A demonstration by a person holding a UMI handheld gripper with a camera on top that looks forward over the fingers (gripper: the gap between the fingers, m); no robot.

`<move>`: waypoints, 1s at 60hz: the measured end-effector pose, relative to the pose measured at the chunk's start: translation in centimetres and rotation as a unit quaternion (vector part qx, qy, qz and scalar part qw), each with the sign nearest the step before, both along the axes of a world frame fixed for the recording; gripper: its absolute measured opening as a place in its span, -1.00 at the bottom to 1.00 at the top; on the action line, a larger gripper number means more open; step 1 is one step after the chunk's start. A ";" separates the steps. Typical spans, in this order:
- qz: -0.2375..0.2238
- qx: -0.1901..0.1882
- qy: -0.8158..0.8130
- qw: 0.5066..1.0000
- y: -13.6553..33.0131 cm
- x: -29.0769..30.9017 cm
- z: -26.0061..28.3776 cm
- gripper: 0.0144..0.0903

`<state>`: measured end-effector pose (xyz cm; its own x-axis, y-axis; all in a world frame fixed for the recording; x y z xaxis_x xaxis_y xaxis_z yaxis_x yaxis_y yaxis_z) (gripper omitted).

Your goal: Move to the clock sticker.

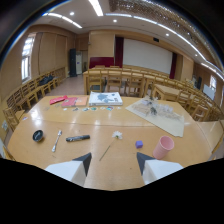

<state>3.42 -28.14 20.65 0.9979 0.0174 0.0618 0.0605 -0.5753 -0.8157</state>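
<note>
Hovering the gripper (114, 164) over the near edge of the wooden table (100, 120), fingers spread wide apart and pinching nothing, only bare tabletop showing between them. Taking the dark round disc (38, 135), lying well off to the left beyond the fingers, as the likeliest clock sticker, though too small to read a dial on, so risking a wrong target: possibly confusing it with the tiny coloured stickers (95, 108) lying in a row further back, just in front of the white printed sheet (106, 98). Facing straight down the middle of the table while the disc is sitting off to the side, so risking a sweep across the white pen (56, 141) and the black marker (78, 138) lying between, nudging or rolling them. Also risking, on any drift the other way, clipping the white tufted stick (116, 136) just ahead of the fingers or the small purple object (139, 144), or tipping the pink cup (163, 147) standing upright beyond the right finger. Risking stopping short or overshooting through misjudging depth across the table
</note>
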 end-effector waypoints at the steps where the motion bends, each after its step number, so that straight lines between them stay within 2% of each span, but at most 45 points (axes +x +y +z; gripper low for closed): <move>1: 0.000 0.000 -0.001 1.000 0.0 0.0 0.0 0.87; 6: -0.002 0.001 -0.004 1.000 -0.4 -1.1 -0.1 0.87; 11: -0.003 0.005 -0.009 1.000 -1.7 -5.1 0.1 0.87; 12: 0.001 0.005 -0.008 1.000 -1.1 -3.4 0.1 0.88; 25: 0.019 0.011 0.000 1.000 -0.9 -12.1 0.3 0.89; 32: 0.029 0.017 -0.001 0.999 1.0 -15.1 0.8 0.88; 46: 0.042 0.025 -0.003 0.999 8.2 -19.4 0.3 0.89; 60: 0.034 0.005 0.002 0.999 20.1 -21.4 -3.5 0.89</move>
<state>-17.93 -8.04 17.16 0.9947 0.0843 0.0593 0.0965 -0.5617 -0.8217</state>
